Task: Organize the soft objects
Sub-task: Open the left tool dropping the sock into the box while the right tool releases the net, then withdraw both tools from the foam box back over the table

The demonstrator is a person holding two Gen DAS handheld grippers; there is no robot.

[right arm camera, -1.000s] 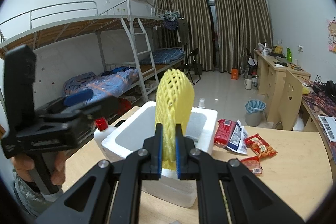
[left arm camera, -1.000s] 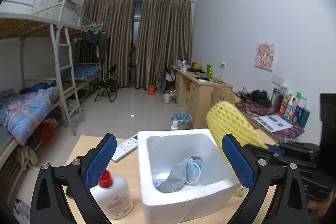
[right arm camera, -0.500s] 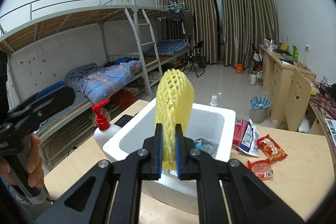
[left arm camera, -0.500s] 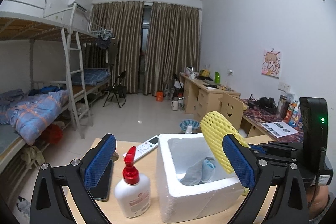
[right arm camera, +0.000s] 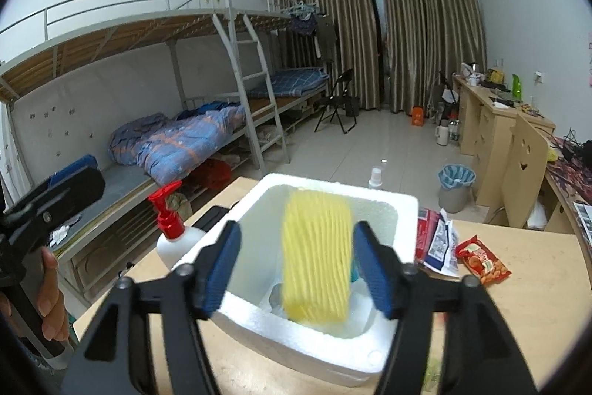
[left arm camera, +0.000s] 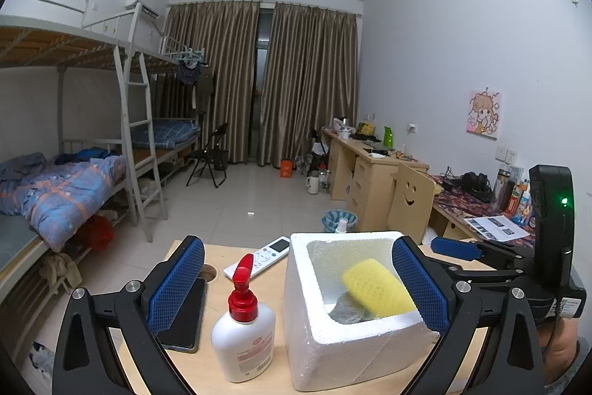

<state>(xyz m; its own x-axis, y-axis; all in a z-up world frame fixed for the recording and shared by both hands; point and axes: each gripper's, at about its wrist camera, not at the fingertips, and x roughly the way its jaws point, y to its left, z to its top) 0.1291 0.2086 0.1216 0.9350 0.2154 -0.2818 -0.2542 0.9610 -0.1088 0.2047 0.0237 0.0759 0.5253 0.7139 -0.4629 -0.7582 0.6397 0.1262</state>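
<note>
Right claw (right arm camera: 296, 267): jaws opening, pads clear on both sides of the yellow foam net (right arm camera: 316, 256). A second ago the same pads were pinched tight on that net, holding it upright above the box. Now it is loose and blurred, which reads as dropping.

Yellow foam net, left view (left arm camera: 375, 291): already inside the white foam box (left arm camera: 355, 347), lying tilted against the wall at 3 o'clock. Something grey sits partly under it; too hidden to name from this frame.

Left claw (left arm camera: 296, 287): wide, nothing between the pads, hovering over the near half of the surface (left arm camera: 218, 254). It frames the box without touching it, as far as can be seen. It has slid sideways since a second ago, so the pump bottle (left arm camera: 242, 332) now stands mid-frame, at 9 o'clock of the box.

Other items:
- remote (left arm camera: 262, 256) at 10 o'clock of the box, lying flat
- dark phone (left arm camera: 187, 317) behind the left pad, at 9 o'clock of the bottle
- snack packets (right arm camera: 481, 260) at 3 o'clock of the box in the right view, outside it

Judgement: the release puts one more soft piece in the box, so this item looks finished. The packets are still on the surface; whether they count as soft objects I cannot say. Next the right claw would need to pull back from the box mouth before reaching for anything else.
</note>
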